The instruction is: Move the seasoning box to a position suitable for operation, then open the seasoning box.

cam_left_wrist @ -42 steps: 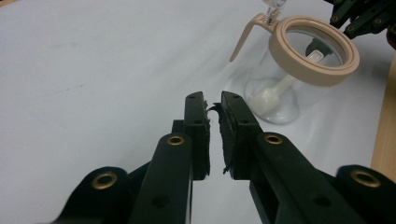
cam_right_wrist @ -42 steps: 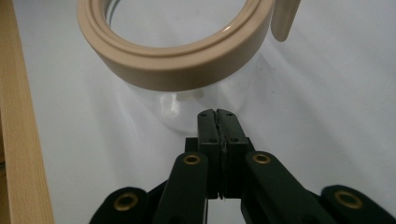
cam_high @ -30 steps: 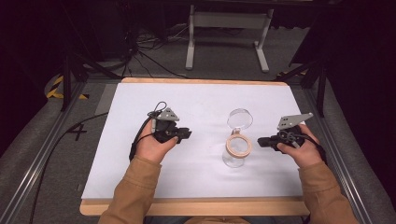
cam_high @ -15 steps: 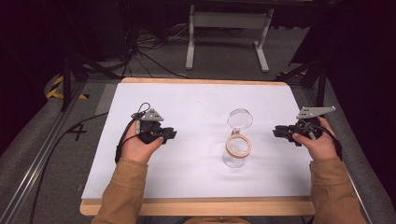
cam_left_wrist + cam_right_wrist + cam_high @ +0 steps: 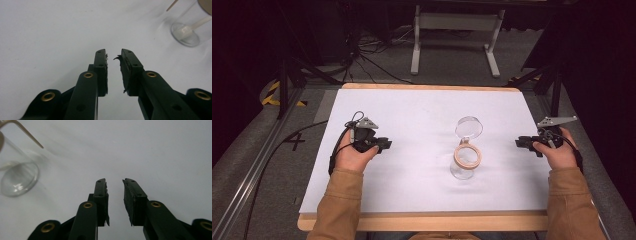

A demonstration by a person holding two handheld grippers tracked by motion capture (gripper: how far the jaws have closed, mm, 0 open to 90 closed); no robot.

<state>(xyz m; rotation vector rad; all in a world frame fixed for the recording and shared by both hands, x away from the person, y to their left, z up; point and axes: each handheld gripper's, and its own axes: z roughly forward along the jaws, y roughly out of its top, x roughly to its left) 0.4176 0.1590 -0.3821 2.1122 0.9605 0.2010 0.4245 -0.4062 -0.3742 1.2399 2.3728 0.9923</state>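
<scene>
I held the left gripper (image 5: 384, 145) low over the white table (image 5: 412, 120), its jaws parted with nothing between them. The right gripper (image 5: 521, 143) sat near the table's right edge, jaws likewise apart and empty. Between them, nearer the right one, stood a clear glass jar (image 5: 465, 150) with a tan ring (image 5: 467, 157) at its rim and its round lid (image 5: 469, 127) tipped back.

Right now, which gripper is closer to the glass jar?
Right, by a little. The right gripper sits open to the right of the glass jar, fingers toward it. The left gripper sits open farther off on its left.
</scene>
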